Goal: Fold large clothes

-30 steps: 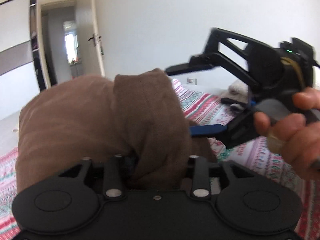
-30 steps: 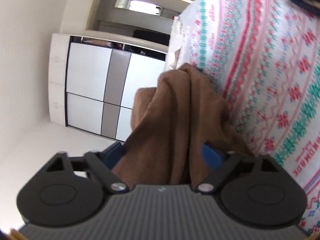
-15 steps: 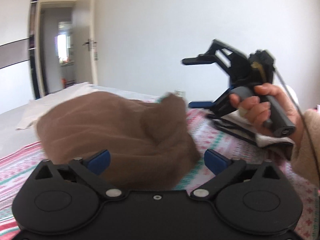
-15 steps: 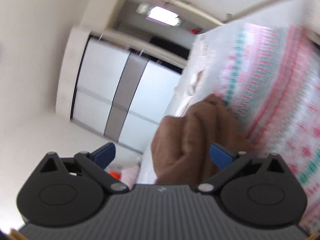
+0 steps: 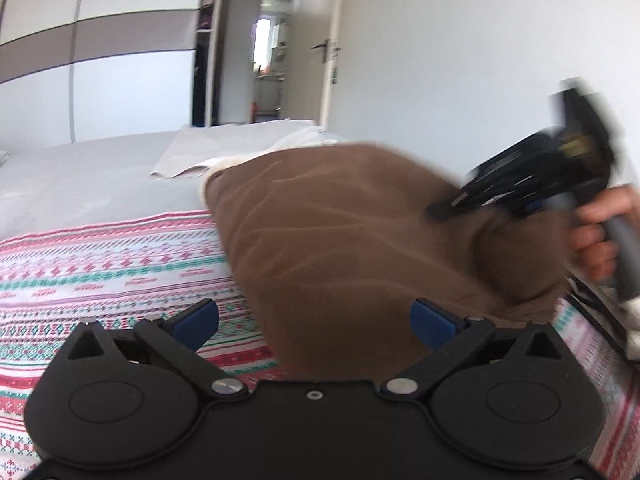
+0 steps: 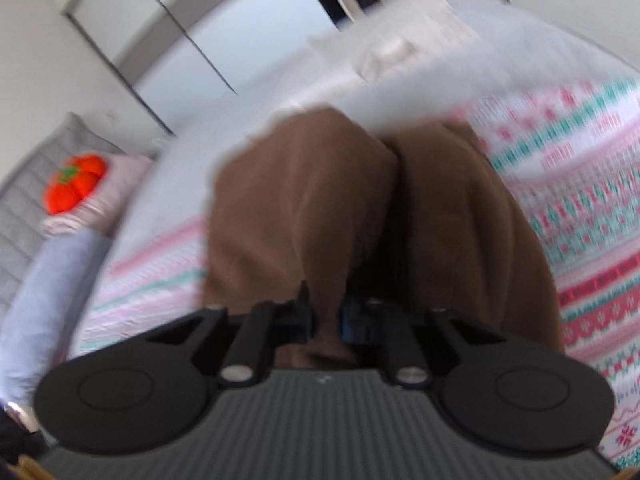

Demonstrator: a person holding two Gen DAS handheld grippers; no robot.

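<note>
A large brown garment (image 5: 340, 220) lies bunched on the patterned bedspread (image 5: 100, 264). My left gripper (image 5: 316, 320) is open, its blue pads wide apart, with the garment's near edge lying loose between them. In the left wrist view my right gripper (image 5: 444, 210) is blurred at the garment's right end, held by a hand (image 5: 596, 240). In the right wrist view the right gripper (image 6: 328, 320) has its jaws closing tight on a fold of the brown garment (image 6: 304, 200), which hangs in two lobes over the bedspread (image 6: 592, 220).
A grey sheet (image 5: 80, 176) covers the far half of the bed, with a folded pale cloth (image 5: 240, 140) on it. A wardrobe (image 5: 100, 60) and an open doorway (image 5: 268, 60) stand behind. An orange plush (image 6: 76, 188) sits on pillows at the left.
The left jaws opened and let go of the brown garment, which dropped onto the bed. The right jaws, open before, have pinched a fold of it, and the right gripper rolled and rose.
</note>
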